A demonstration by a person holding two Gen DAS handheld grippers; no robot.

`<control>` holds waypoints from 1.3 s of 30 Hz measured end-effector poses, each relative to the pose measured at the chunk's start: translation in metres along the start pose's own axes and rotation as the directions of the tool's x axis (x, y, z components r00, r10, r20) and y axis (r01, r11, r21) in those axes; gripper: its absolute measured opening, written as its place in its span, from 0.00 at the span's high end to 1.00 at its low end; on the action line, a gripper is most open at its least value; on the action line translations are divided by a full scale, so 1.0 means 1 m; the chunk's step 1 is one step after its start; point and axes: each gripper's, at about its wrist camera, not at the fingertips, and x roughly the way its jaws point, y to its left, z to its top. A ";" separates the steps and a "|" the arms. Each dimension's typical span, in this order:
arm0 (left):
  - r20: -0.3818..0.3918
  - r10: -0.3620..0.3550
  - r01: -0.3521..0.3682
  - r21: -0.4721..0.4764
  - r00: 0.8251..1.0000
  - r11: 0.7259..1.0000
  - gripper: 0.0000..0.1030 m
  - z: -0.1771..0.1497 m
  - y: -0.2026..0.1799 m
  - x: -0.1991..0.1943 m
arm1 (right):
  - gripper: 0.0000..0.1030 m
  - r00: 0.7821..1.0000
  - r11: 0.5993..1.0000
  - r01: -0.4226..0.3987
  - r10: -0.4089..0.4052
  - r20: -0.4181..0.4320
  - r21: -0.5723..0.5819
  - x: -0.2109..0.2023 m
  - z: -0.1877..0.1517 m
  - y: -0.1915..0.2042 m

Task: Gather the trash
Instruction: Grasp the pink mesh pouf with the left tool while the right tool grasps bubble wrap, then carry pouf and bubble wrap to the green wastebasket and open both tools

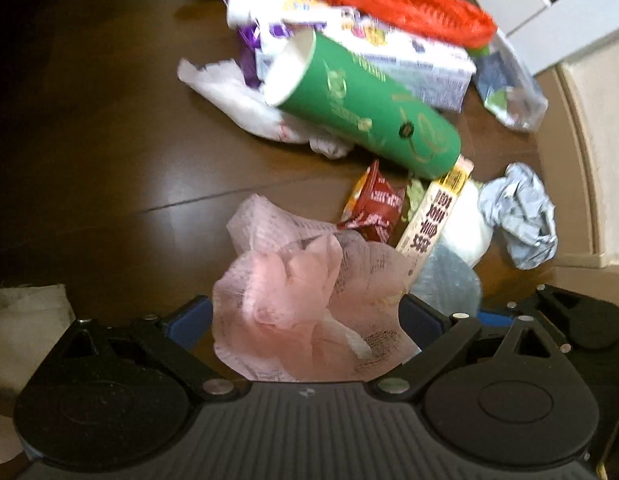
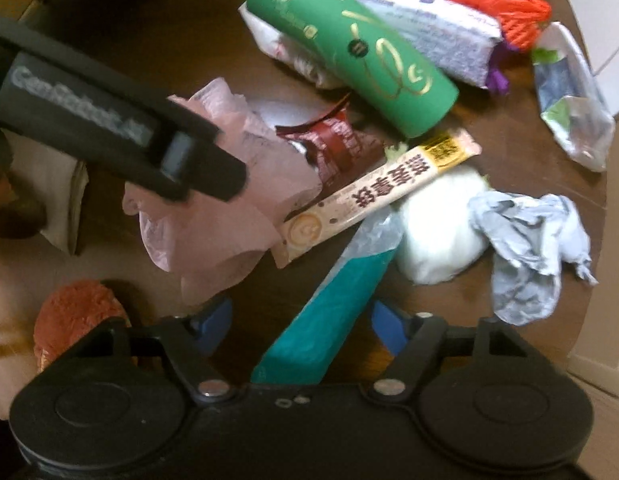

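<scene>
A crumpled pink plastic bag (image 1: 293, 292) lies on the dark wood floor between the blue fingertips of my left gripper (image 1: 305, 316), which stands wide open around it. In the right wrist view one of the left gripper's black fingers (image 2: 197, 164) reaches over the same pink bag (image 2: 213, 224). My right gripper (image 2: 301, 324) is open, with a teal wrapper (image 2: 329, 312) lying between its blue fingertips and a gap showing on the left side. Beside these lie a beige stick pack (image 2: 373, 196), a red-brown snack wrapper (image 2: 333, 148) and a green tube (image 2: 349, 44).
Crumpled grey-blue paper (image 2: 529, 244) and a white wad (image 2: 437, 232) lie to the right. Behind are a white-purple carton (image 1: 409, 64), a red net bag (image 1: 389, 0) and a clear wrapper (image 1: 509, 92). A pale baseboard (image 1: 581, 160) curves along the right. White paper (image 1: 25, 320) sits left.
</scene>
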 end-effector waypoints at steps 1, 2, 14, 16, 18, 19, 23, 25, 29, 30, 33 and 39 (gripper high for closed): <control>-0.009 -0.002 0.002 0.004 1.000 1.000 0.03 0.000 -0.001 0.004 | 0.36 1.000 1.000 0.004 -0.004 -0.003 -0.003 0.002 -0.001 0.000; -0.011 0.006 -0.006 0.010 1.000 1.000 0.05 -0.001 -0.002 0.006 | 0.43 1.000 1.000 0.008 -0.008 -0.009 -0.003 0.003 -0.001 0.000; -0.058 0.055 -0.054 0.025 0.997 0.998 0.60 -0.003 -0.003 0.013 | 0.91 0.999 0.998 0.048 -0.048 -0.018 -0.033 0.006 -0.010 -0.007; -0.049 0.048 -0.047 0.022 0.998 0.999 0.63 -0.004 -0.003 0.009 | 0.95 0.999 0.998 0.048 -0.049 -0.019 -0.040 0.002 -0.011 -0.007; -0.039 0.055 -0.054 0.025 0.998 0.998 0.66 -0.007 -0.003 0.006 | 0.98 0.996 0.996 0.075 -0.077 -0.036 -0.056 -0.003 -0.014 -0.004; -0.036 0.060 -0.059 0.022 0.998 0.998 0.66 -0.008 -0.003 0.004 | 0.98 0.996 0.995 0.082 -0.084 -0.036 -0.062 -0.006 -0.015 -0.003; -0.016 0.076 -0.076 0.006 0.997 0.997 0.68 -0.011 0.000 -0.010 | 0.99 0.993 0.990 0.112 -0.115 -0.025 -0.088 -0.029 -0.020 -0.001; 0.034 0.068 -0.069 0.009 0.997 0.998 0.69 -0.014 0.003 -0.021 | 0.99 0.993 0.988 0.120 -0.120 0.003 -0.100 -0.047 -0.021 0.000; 0.079 0.073 -0.072 -0.017 0.994 0.997 0.70 -0.016 0.004 -0.047 | 0.99 0.991 0.988 0.120 -0.114 0.065 -0.098 -0.086 -0.021 0.000; 0.094 0.077 -0.075 -0.023 0.993 0.997 0.70 -0.016 0.005 -0.055 | 0.99 0.990 0.989 0.119 -0.111 0.081 -0.090 -0.097 -0.021 -0.002; 0.144 0.090 -0.082 -0.057 0.985 0.995 0.70 -0.016 0.006 -0.087 | 0.98 0.986 0.991 0.110 -0.098 0.138 -0.082 -0.127 -0.016 -0.003; 0.269 0.124 -0.090 -0.133 0.955 0.987 0.70 -0.013 -0.002 -0.162 | 0.98 0.963 0.990 0.100 -0.071 0.260 -0.101 -0.181 -0.006 -0.001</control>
